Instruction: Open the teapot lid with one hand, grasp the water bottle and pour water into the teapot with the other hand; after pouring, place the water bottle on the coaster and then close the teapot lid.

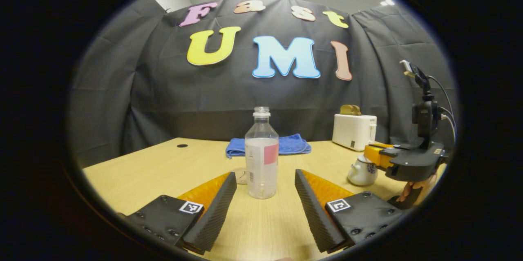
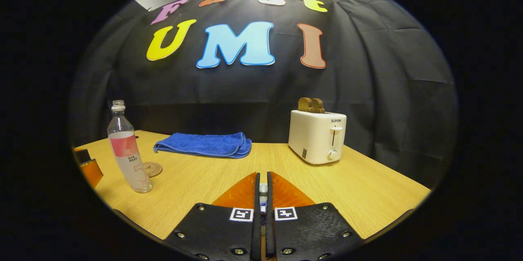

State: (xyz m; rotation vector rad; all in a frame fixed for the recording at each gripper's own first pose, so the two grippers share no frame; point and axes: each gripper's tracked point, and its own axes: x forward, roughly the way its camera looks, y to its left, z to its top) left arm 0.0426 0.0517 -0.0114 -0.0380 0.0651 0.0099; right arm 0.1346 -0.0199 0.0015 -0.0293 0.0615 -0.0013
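Observation:
A clear, capless water bottle with a pink and white label stands upright on the table. My left gripper is open, one finger on each side of the bottle, with a gap on both sides. A round coaster lies just behind the bottle, and the bottle and coaster also show in the right gripper view. The small white teapot sits to the right, with my right gripper at its top. That right gripper is shut on a small white piece, seemingly the lid knob.
A folded blue towel lies at the back of the wooden table. A white toaster holding bread stands at the back right. A hand holds the right gripper near the table's right edge.

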